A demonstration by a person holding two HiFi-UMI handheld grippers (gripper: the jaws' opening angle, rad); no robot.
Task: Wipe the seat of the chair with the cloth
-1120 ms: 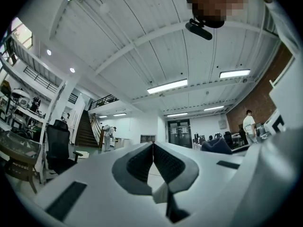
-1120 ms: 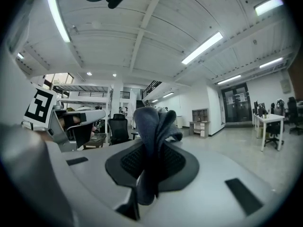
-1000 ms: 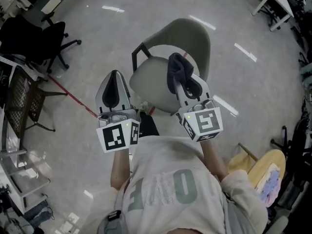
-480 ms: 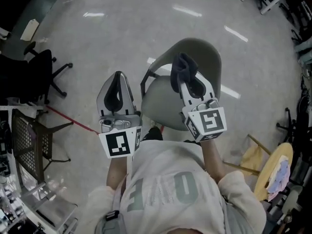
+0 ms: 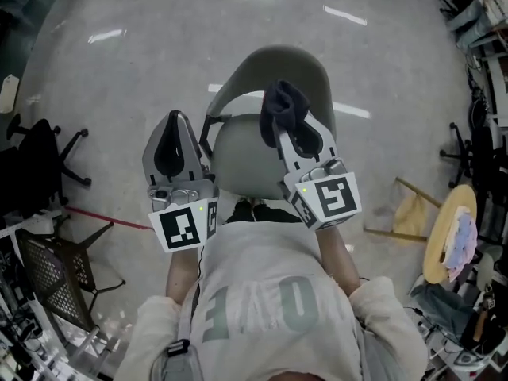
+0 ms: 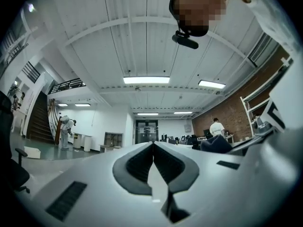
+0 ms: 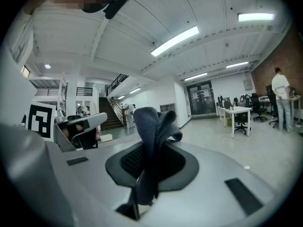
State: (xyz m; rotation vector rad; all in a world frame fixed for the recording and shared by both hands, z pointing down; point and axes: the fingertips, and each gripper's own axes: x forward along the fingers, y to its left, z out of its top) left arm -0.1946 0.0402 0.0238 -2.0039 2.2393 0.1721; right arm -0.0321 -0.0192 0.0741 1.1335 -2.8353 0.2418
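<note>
The grey-green chair has its seat (image 5: 242, 161) just ahead of me and its curved backrest (image 5: 279, 66) beyond. A dark blue cloth (image 5: 283, 108) is bunched over the seat's far right part, above it, with my right gripper (image 5: 290, 133) shut on it. In the right gripper view the cloth (image 7: 152, 126) stands up between the closed jaws of the right gripper (image 7: 147, 150). My left gripper (image 5: 176, 121) hovers left of the seat, over the floor, shut and empty. In its own view the left gripper (image 6: 152, 144) points level across the room.
A black office chair (image 5: 36, 169) and a black mesh chair (image 5: 51, 280) stand at the left. A red line (image 5: 103, 217) crosses the floor. A yellow round stool (image 5: 451, 232) with cloths on it is at the right. People stand far off in the room.
The head view has swung, so the chair now sits more central and nearer. Both grippers keep their pose above it, and the cloth stays in the right one.
</note>
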